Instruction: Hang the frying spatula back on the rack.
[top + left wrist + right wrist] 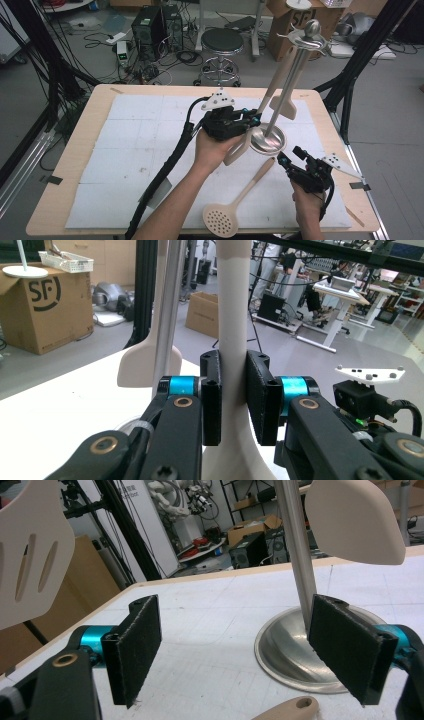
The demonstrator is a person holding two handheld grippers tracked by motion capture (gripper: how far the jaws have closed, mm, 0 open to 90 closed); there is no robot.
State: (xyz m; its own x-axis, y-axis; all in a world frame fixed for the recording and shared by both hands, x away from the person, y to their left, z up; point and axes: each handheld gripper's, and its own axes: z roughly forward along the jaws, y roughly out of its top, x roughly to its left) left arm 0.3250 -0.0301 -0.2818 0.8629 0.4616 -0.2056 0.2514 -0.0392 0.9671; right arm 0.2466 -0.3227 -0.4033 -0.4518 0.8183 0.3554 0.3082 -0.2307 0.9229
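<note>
Two black pads of the left gripper (234,397) pinch the long beige handle of a slotted turner (232,315), held upright beside the steel rack pole (170,310). It looks like light, stiff, smooth plastic, probably slippery, so mid-handle is the sound place to grip. The right gripper (235,650) waits wide open and empty near the rack's dish base (285,650).

Black stool (222,41) beyond table (70,150); cardboard box (42,305), computer tower (148,25) on floor.
</note>
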